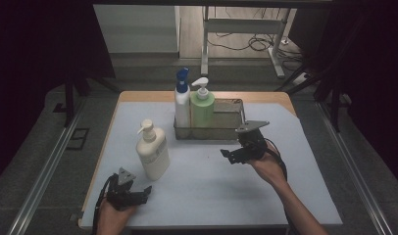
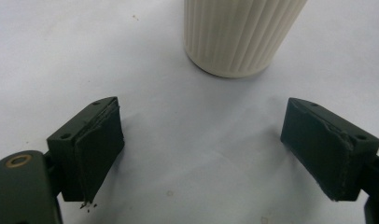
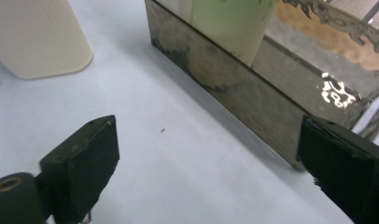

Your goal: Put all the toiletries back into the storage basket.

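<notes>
White table carries a cream pump bottle just ahead of the wide-spread, empty left tool; right tool gapes wide beside the metal basket.

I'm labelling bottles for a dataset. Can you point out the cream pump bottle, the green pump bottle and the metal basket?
cream pump bottle [image 1: 153, 154], high view, on its ribbed body.
green pump bottle [image 1: 202, 113], high view, on its body above the basket wall.
metal basket [image 1: 221, 132], high view, on its front wall.
</notes>
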